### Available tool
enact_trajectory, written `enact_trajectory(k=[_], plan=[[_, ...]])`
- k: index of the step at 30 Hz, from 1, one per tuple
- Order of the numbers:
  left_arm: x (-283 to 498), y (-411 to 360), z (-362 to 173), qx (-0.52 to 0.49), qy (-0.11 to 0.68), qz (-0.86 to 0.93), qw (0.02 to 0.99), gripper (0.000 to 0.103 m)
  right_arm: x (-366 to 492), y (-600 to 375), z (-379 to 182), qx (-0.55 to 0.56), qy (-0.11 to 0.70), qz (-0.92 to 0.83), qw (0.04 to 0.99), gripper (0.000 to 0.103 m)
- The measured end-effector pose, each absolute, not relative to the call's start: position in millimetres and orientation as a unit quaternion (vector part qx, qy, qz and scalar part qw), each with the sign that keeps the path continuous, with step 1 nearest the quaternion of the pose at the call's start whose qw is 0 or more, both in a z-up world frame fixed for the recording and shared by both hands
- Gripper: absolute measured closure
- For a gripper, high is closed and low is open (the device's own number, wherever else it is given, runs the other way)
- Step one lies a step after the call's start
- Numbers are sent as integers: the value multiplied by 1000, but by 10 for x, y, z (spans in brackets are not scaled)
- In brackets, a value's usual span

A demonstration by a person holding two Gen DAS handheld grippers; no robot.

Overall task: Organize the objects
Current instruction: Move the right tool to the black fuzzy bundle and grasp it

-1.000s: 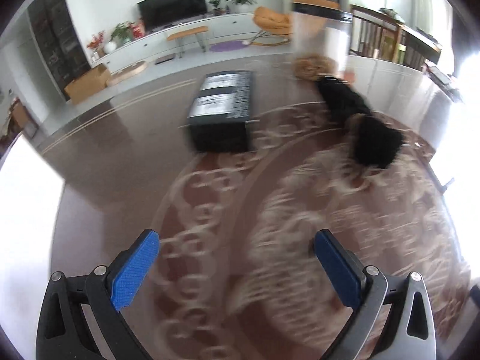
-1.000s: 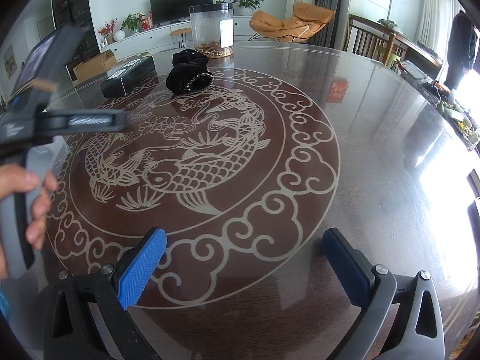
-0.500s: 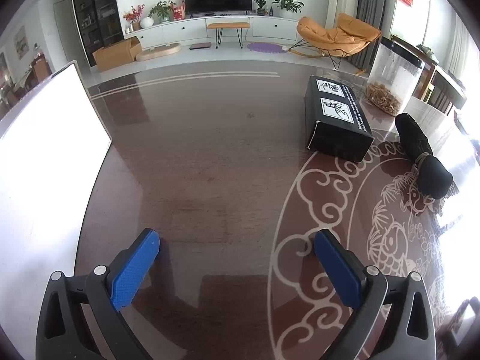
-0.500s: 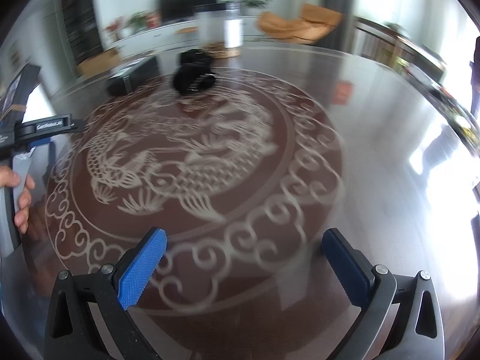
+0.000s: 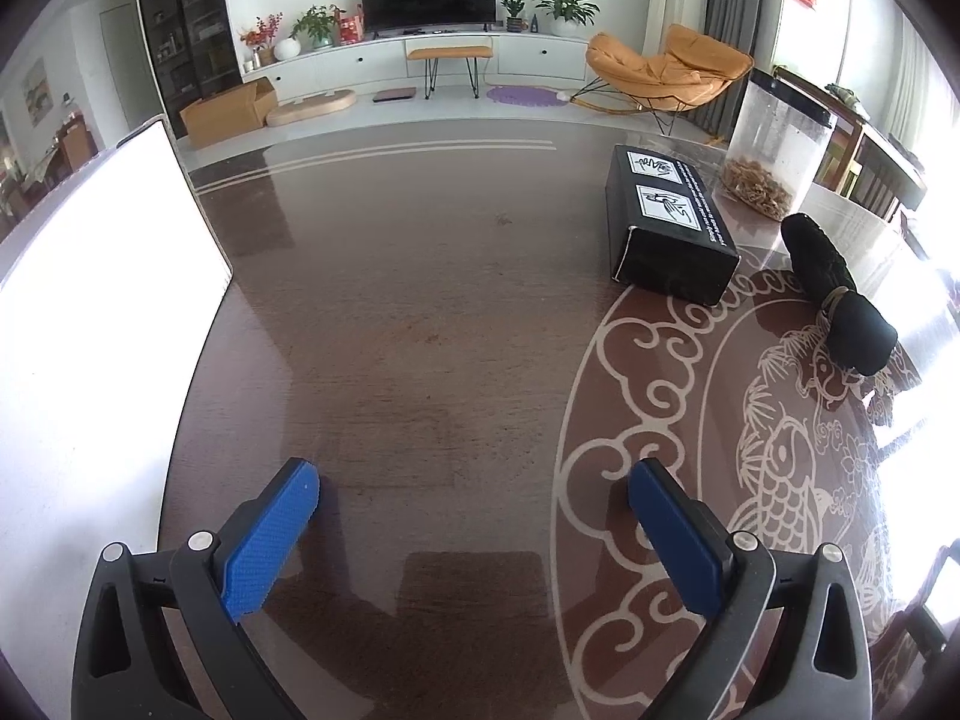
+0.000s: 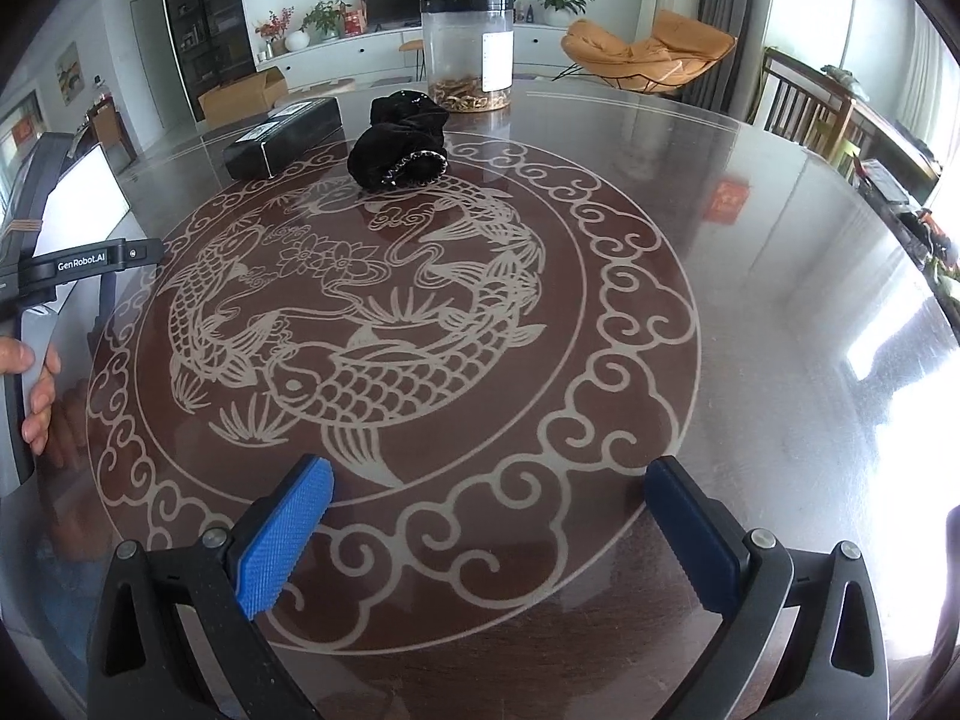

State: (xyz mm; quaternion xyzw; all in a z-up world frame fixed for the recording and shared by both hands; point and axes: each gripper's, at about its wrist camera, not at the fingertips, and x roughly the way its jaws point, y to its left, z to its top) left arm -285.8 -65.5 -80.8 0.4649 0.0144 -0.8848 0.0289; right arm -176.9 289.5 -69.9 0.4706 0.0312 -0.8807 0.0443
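Black box point(image 5: 671, 234) beside black pouch point(image 5: 840, 294), apparently.

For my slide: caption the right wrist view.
Open right gripper above fish-patterned table; black box, black pouch, clear jar beyond.

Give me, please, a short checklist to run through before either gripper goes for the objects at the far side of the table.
1. Left gripper open and empty: ok.
2. Right gripper open and empty: ok.
3. Black box, black pouch and clear jar all in view: ok.
4. Nothing on the table between the right gripper and the pouch: ok.
5. Box and pouch apart, so each can be taken alone: ok.
6. Jar lid shut: cannot tell.
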Motion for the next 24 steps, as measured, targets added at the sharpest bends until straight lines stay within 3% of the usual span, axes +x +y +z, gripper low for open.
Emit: enact_trajectory(k=[7, 15, 21, 22, 24], plan=[[-2884, -653, -800, 465, 16, -885, 30, 0, -2036, 2896, -586, 450, 39, -890, 56, 0], [-2902, -648, -804, 465, 16, -885, 30, 0, -3021, 2255, -186, 404, 75, -906, 103, 0], [-2905, -646, -802, 464, 16, -885, 30, 0, -3752, 1785, -548, 475, 132, -866, 88, 0], [-2902, -648, -801, 465, 15, -885, 31, 0, -3805, 1792, -601, 483, 128, -862, 90, 1], [-2907, -652, -802, 464, 16, -885, 31, 0, -3841, 1866, -649, 486, 87, -863, 102, 20]])
